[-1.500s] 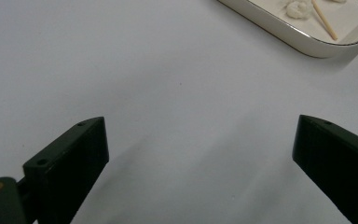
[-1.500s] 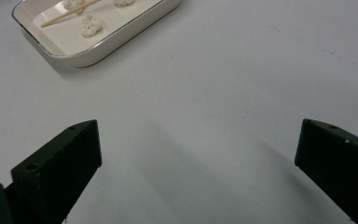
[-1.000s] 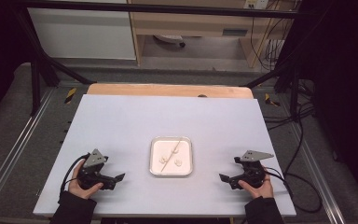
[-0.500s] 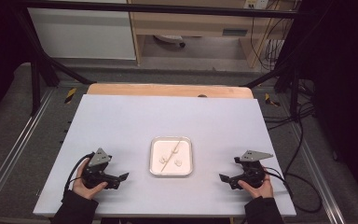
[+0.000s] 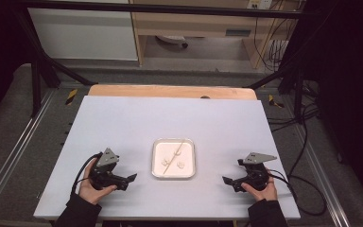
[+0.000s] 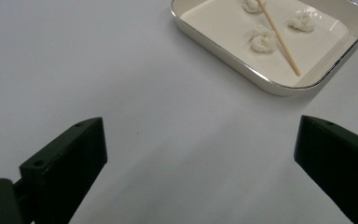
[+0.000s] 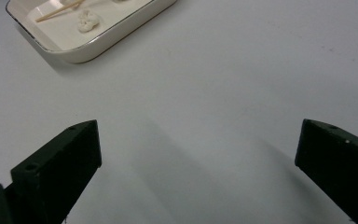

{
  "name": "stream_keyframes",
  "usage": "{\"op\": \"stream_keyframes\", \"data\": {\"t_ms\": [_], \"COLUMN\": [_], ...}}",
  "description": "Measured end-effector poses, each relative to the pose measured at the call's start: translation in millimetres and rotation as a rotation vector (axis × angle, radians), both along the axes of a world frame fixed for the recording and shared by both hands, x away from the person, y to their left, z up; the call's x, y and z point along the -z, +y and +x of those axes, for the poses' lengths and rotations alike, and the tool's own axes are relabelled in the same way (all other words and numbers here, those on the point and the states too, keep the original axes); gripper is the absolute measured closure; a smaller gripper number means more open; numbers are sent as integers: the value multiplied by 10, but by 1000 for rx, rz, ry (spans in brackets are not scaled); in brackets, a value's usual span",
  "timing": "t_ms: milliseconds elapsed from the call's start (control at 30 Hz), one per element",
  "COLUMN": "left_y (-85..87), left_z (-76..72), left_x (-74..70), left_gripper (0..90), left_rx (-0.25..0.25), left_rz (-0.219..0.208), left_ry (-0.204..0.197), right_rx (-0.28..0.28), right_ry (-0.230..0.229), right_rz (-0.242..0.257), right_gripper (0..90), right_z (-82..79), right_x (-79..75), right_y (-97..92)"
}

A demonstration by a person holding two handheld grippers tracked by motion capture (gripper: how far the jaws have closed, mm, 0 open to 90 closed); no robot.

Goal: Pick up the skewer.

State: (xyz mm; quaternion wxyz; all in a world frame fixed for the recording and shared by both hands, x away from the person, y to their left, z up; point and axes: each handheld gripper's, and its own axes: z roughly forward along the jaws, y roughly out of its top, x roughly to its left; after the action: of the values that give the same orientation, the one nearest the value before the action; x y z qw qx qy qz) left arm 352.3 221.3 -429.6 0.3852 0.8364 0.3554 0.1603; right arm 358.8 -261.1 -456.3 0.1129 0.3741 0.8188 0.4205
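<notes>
A shallow white tray sits near the front middle of the pale table. It holds three small white lumps and a thin wooden stick lying across them. My left gripper rests left of the tray, open, with nothing between its jaws. My right gripper rests to the tray's right, open and empty too. In the left gripper view the gripper faces the tray, stick and lumps at upper right. From the right gripper the tray and a lump appear upper left.
The pale table ends at a wooden strip at the back. Black frame posts flank it, and cables trail over the floor to the right. A cable loops from each gripper.
My left gripper has shifted a little to the right, toward the tray. The right gripper and the tray's contents have stayed put.
</notes>
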Motion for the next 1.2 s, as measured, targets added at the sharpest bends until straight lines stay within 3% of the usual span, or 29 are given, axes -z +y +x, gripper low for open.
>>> {"op": "stream_keyframes", "data": {"t_ms": [100,567,833,1200], "left_y": [-105,-645,-884,-1168], "left_z": [9,115,163,283], "left_x": [-43,-159,-159,-135], "left_gripper": [26,115,296,471], "left_rx": [6,35,33,26], "left_rz": [15,7,27,45], "left_ry": [-3,17,41,47], "right_rx": [1,-1,-3,-5], "right_ry": [2,0,0,-1], "right_rz": [-3,-3,-4,-6], "right_gripper": [9,9,9,9], "right_z": [-1,-3,-1,3], "right_x": [2,0,0,7], "right_y": [2,0,0,3]}}
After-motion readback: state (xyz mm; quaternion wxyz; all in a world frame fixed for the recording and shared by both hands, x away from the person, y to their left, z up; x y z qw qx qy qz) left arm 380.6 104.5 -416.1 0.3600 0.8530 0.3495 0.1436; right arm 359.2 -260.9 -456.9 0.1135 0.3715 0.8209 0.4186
